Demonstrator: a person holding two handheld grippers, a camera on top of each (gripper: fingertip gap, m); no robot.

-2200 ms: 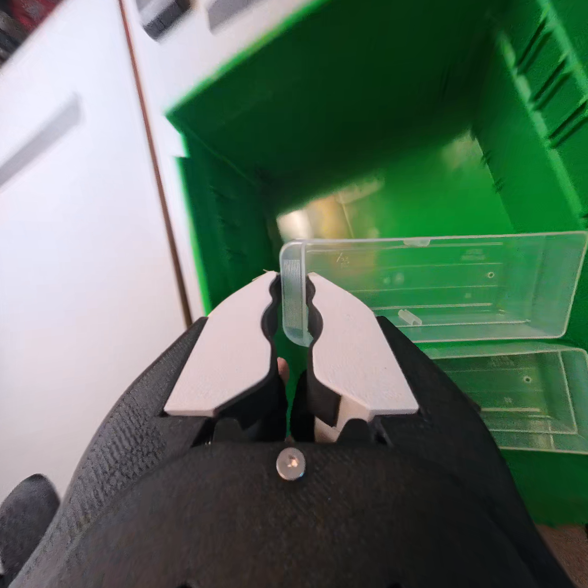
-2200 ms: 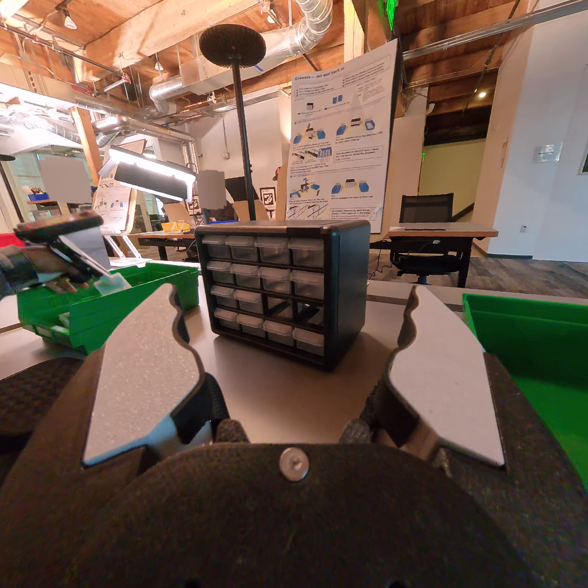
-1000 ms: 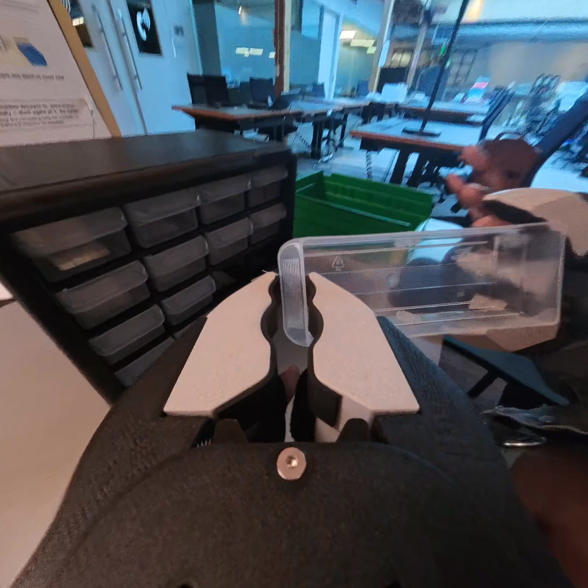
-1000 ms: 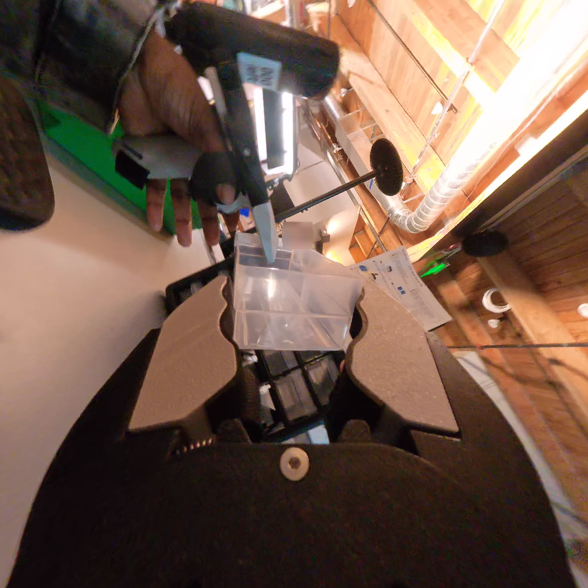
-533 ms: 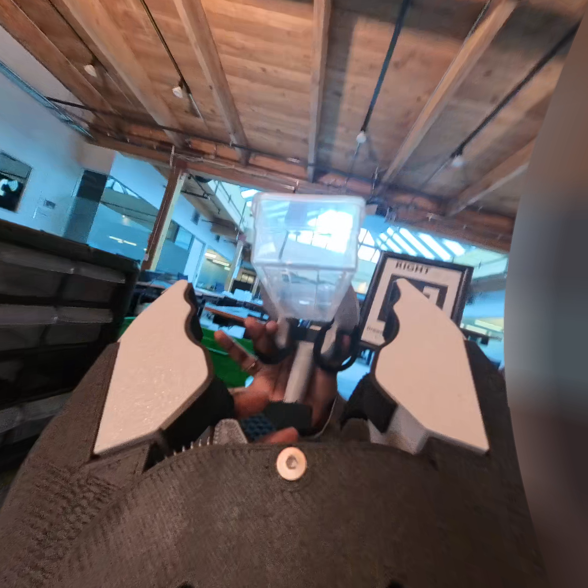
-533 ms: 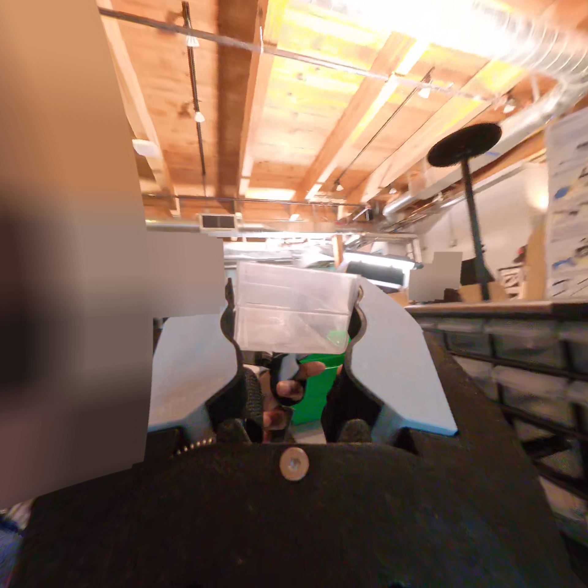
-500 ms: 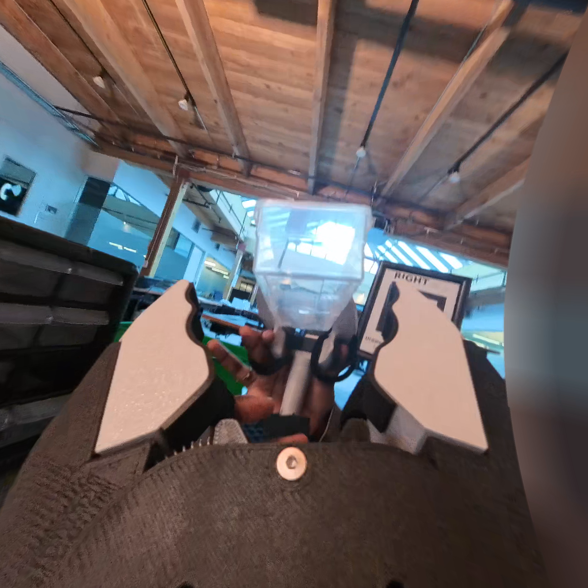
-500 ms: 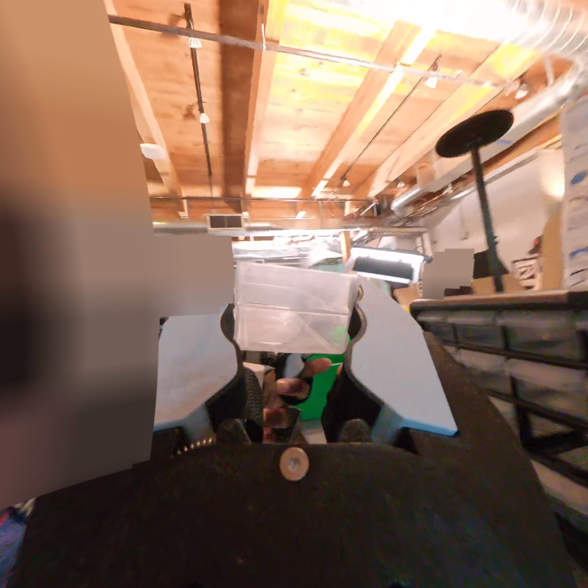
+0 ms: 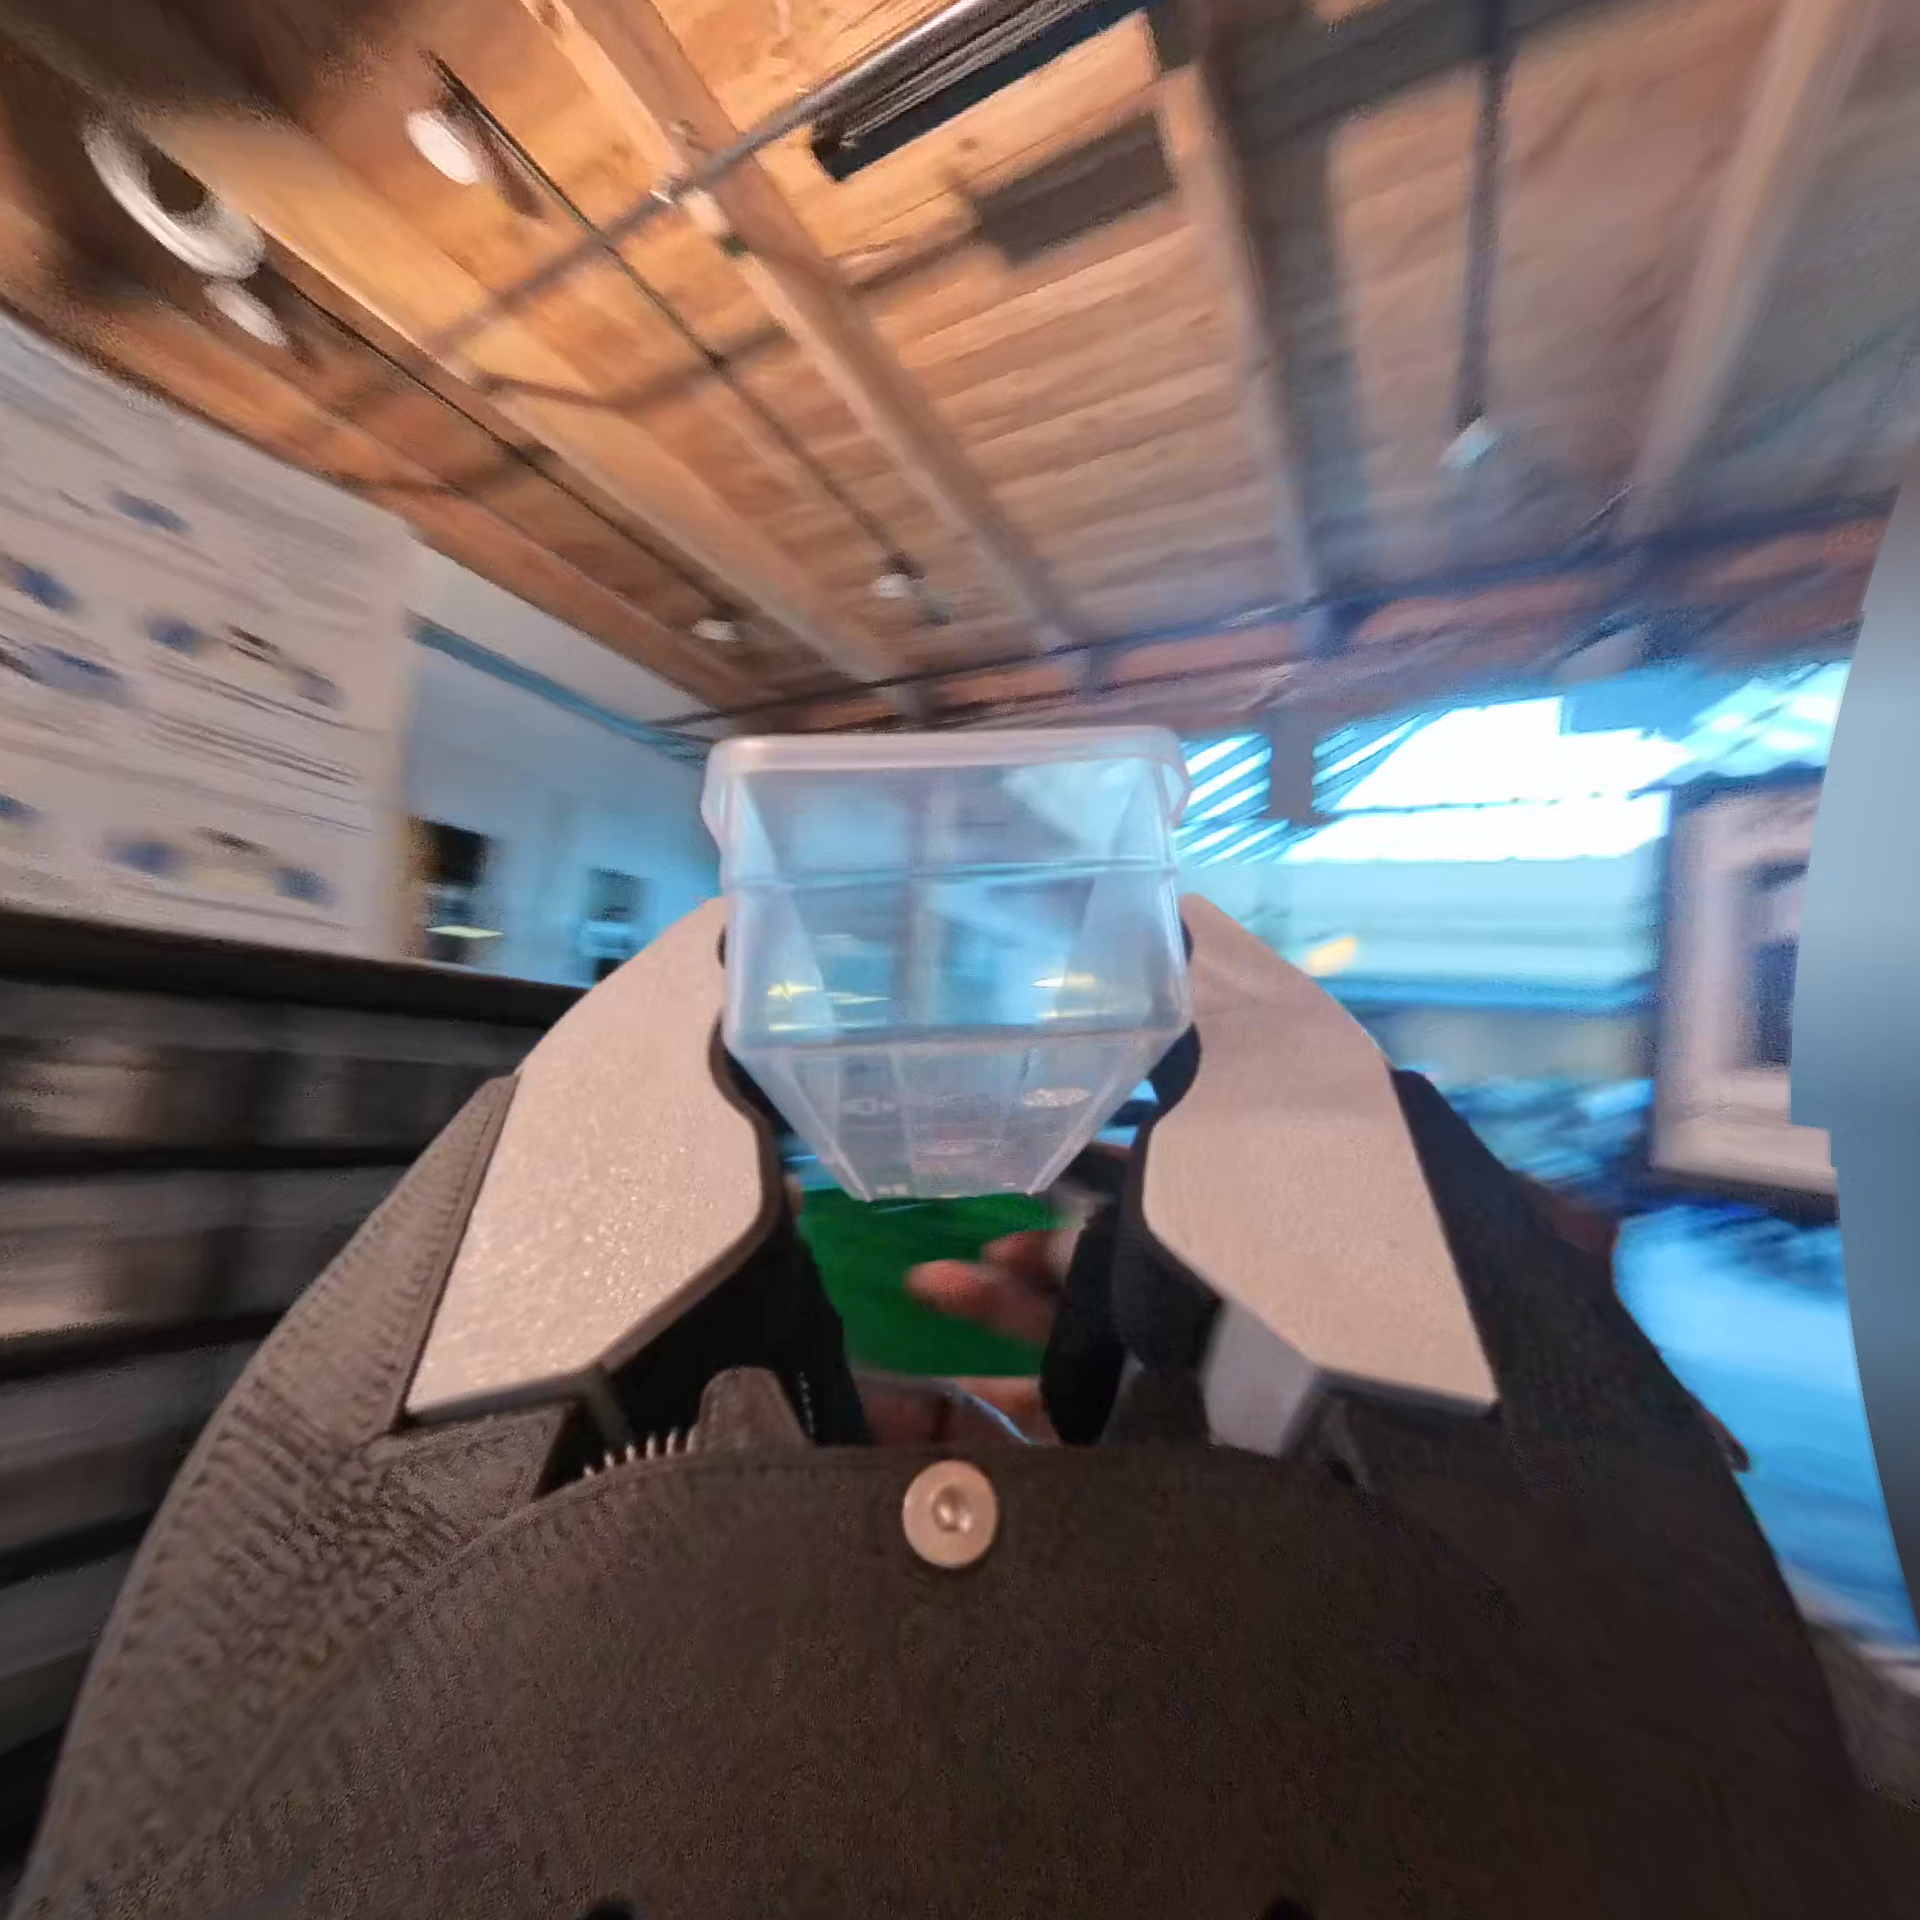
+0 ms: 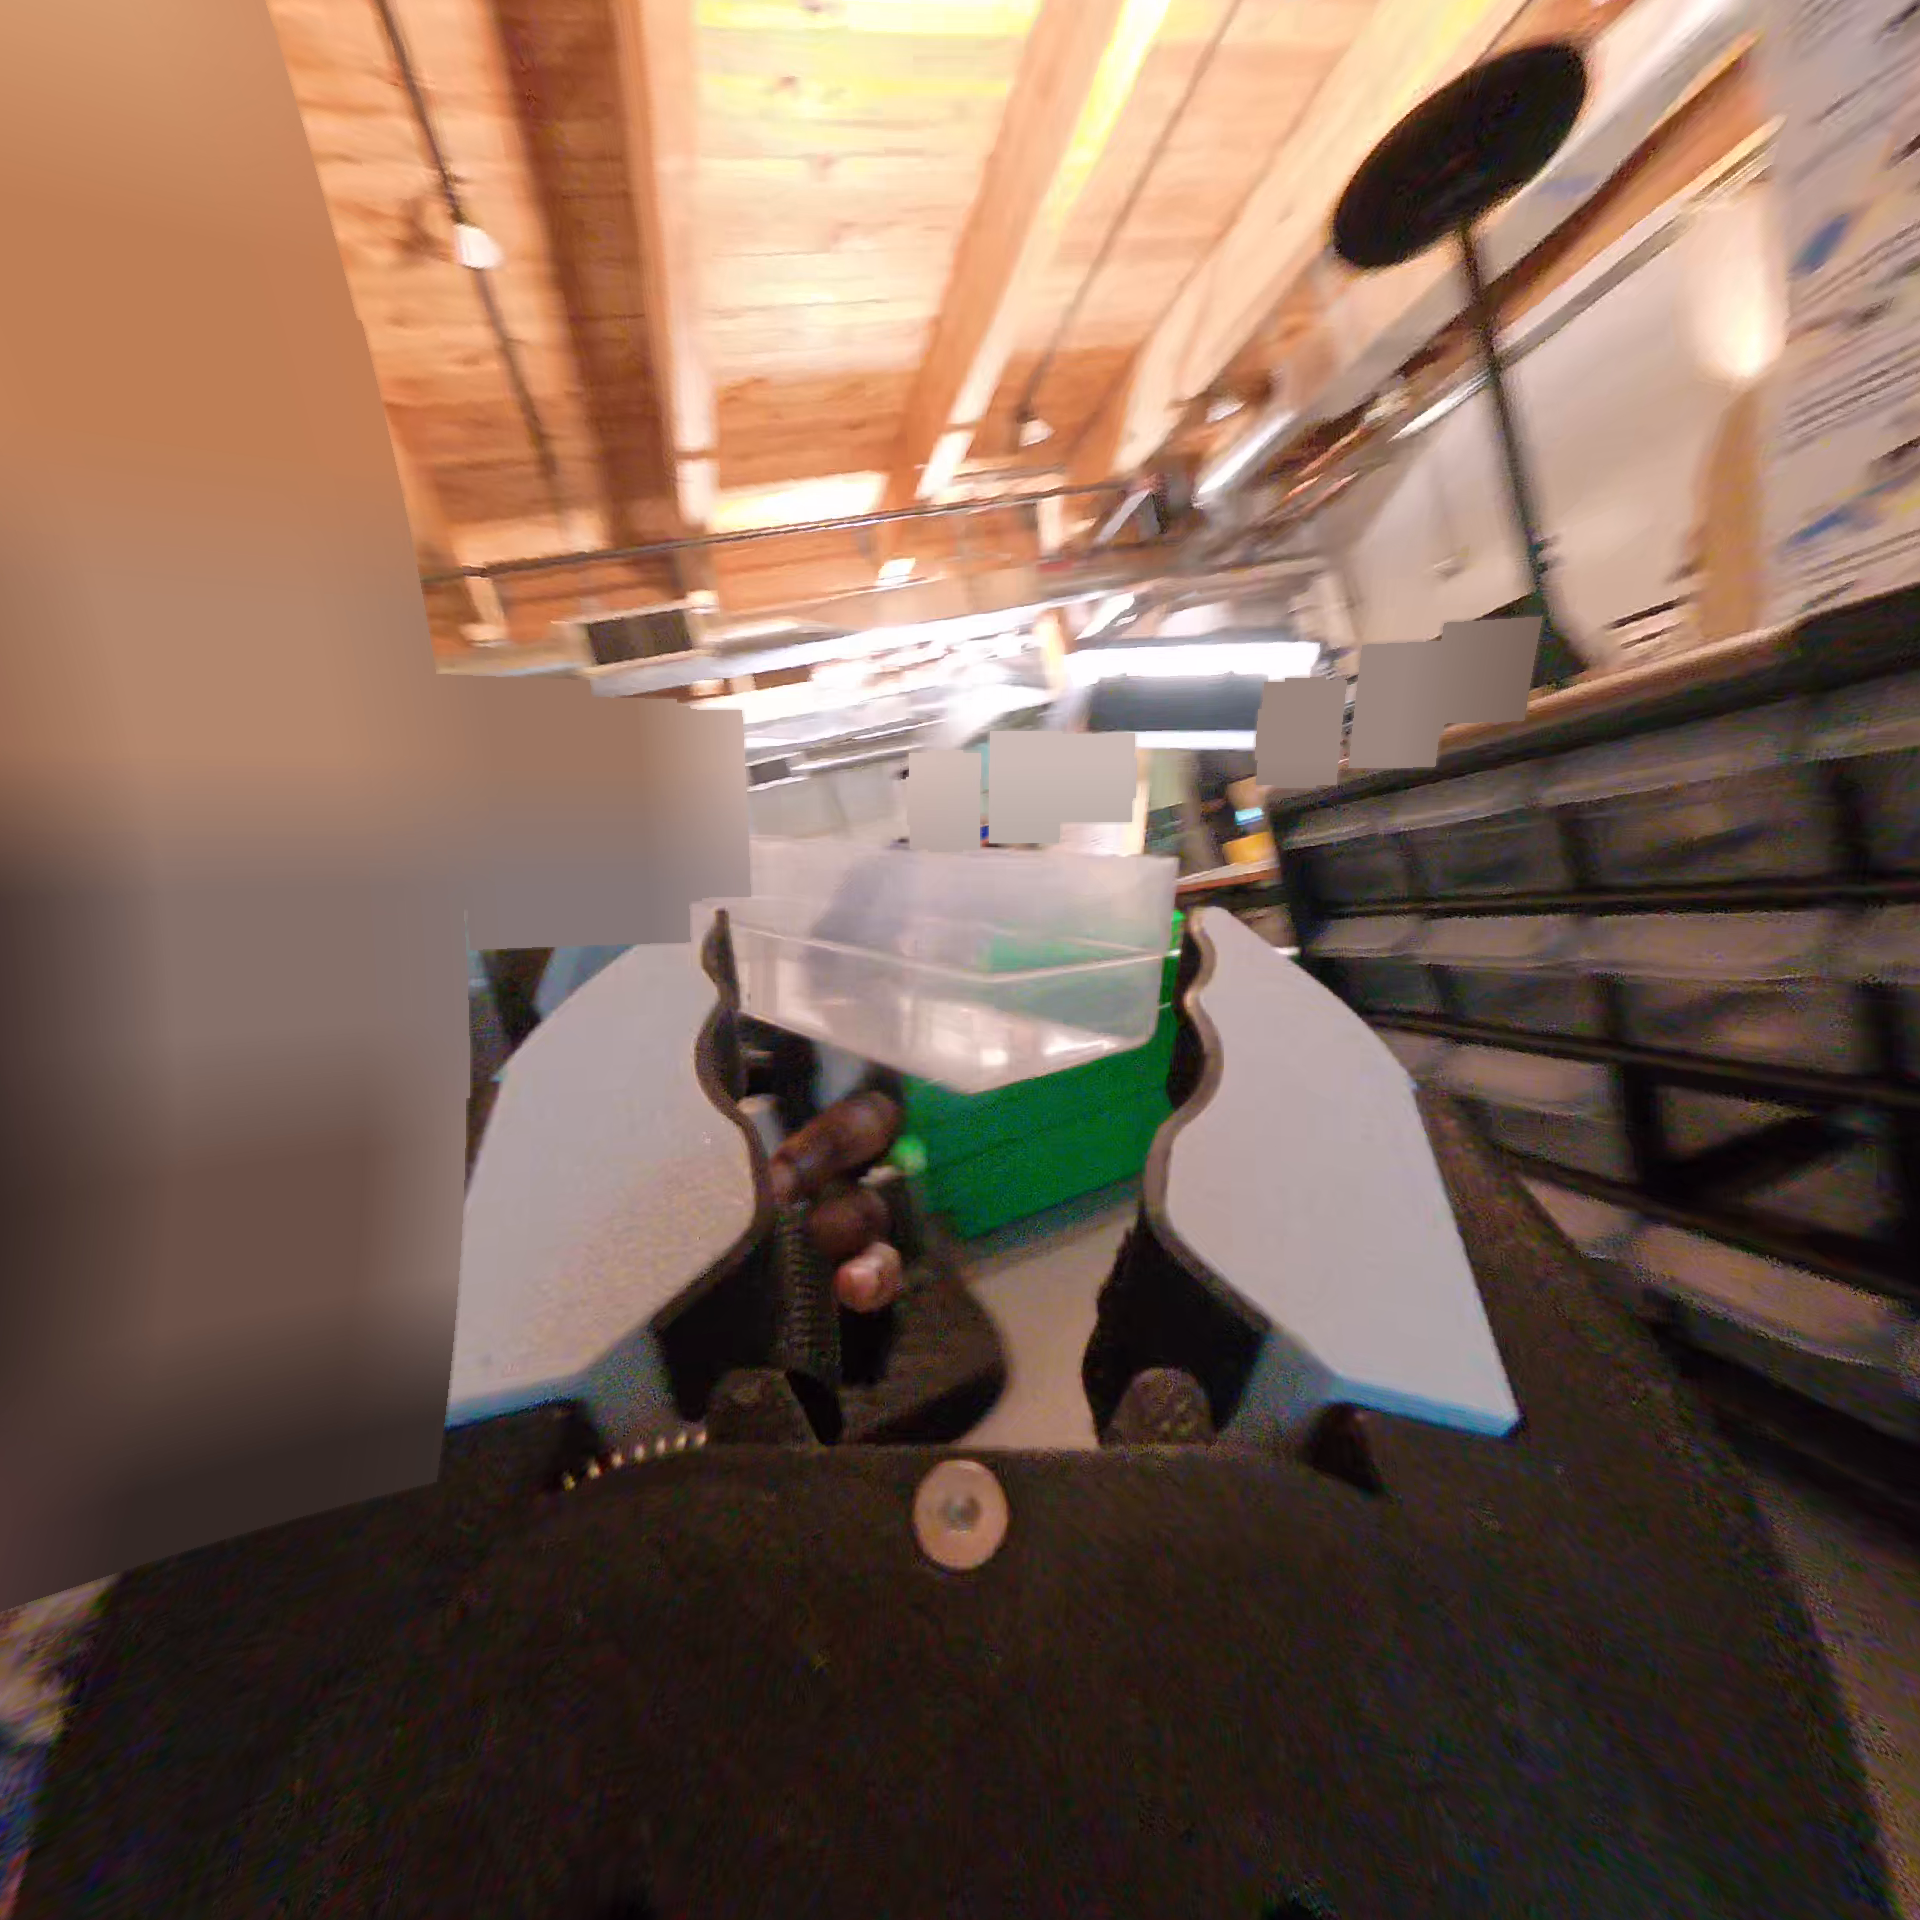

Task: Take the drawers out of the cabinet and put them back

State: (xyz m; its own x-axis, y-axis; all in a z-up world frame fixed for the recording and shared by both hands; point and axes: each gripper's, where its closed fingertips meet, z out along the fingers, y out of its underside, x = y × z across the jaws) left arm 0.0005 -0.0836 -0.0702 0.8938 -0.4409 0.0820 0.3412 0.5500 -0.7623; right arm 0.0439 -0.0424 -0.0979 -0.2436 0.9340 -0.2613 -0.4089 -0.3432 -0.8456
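A clear plastic drawer (image 9: 951, 935) sits between the pads of my left gripper (image 9: 951, 997), which is shut on its two sides and holds it up in the air. In the right wrist view the same drawer (image 10: 956, 956) lies tilted between the fingers of my right gripper (image 10: 956, 966). That gripper's jaws stand slightly wider than the drawer, and its right side is just clear of the pad. The black cabinet of small drawers is blurred at the left (image 9: 156, 1143) and shows at the right in the right wrist view (image 10: 1610, 987).
A green bin (image 10: 1039, 1132) stands on the table behind the drawer and also shows in the left wrist view (image 9: 914, 1278). A person's hand (image 10: 842, 1174) is just behind the fingers. Wooden ceiling beams fill the top of both views, which are motion-blurred.
My left gripper was wide open half a second ago and has closed on the drawer's sides. My right gripper's jaws have widened a little, and the drawer has tilted between them.
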